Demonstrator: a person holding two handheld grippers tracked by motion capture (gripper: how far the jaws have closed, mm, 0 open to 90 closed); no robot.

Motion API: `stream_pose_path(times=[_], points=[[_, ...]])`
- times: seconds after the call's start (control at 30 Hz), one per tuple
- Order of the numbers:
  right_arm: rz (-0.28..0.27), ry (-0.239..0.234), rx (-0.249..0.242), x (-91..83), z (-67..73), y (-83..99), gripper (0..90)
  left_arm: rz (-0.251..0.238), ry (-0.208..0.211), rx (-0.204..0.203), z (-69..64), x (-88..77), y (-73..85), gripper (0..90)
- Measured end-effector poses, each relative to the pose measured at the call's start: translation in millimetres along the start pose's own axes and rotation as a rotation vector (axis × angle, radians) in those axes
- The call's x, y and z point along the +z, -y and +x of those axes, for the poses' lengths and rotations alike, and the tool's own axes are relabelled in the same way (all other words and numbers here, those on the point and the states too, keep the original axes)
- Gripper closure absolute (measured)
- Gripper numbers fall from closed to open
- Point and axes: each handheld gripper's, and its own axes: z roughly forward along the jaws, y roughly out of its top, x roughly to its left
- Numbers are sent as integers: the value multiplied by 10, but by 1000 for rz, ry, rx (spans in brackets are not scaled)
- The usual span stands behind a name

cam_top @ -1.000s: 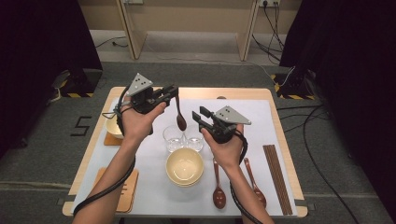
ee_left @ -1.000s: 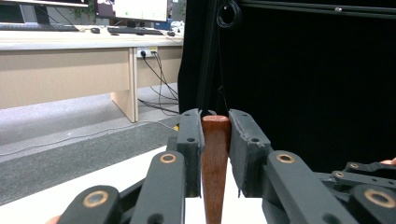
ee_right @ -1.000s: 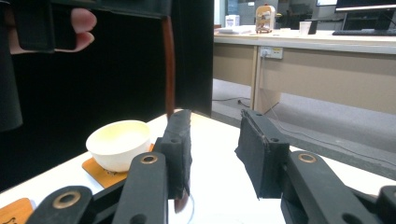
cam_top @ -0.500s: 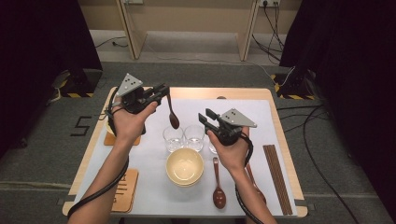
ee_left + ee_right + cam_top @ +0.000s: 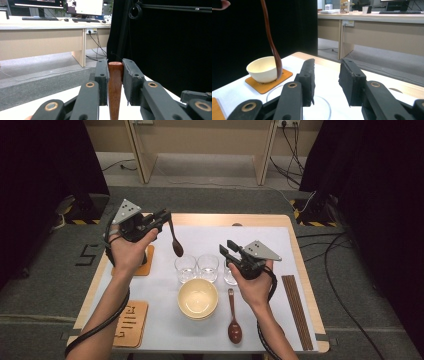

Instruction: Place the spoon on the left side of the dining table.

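A person stands at the near side of a bench (image 5: 150,320) covered with a white mat, holding a claw in each hand. The left claw (image 5: 162,216) is raised over the far left part of the bench and is clamped on the handle end of a dark wooden spoon (image 5: 176,242) — in the left gripper view the handle stands upright between the two black pads. The spoon hangs down from the claw, its bowl in the air just left of and beyond three clear glasses (image 5: 207,267) in a row at the middle of the bench.

The right claw (image 5: 227,251) hovers above the rightmost glass, jaws apart and holding nothing. A cream bowl (image 5: 198,298) sits just near of the glasses, a second spoon (image 5: 234,325) lies to its right, and chopsticks (image 5: 296,310) lie along the right edge.
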Motion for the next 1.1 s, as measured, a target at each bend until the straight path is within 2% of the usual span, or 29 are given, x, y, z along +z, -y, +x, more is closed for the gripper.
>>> stream_pose_path(times=[0.27,0.57,1.1], points=[[-2,15,14,-77,-55,62,648,1,-25,11,75,-69,22,748],[1,32,26,-165,-108,143,648,-6,-55,5,188,-150,41,748],[7,65,46,-332,-197,284,646,4,-137,12,434,-245,118,748]])
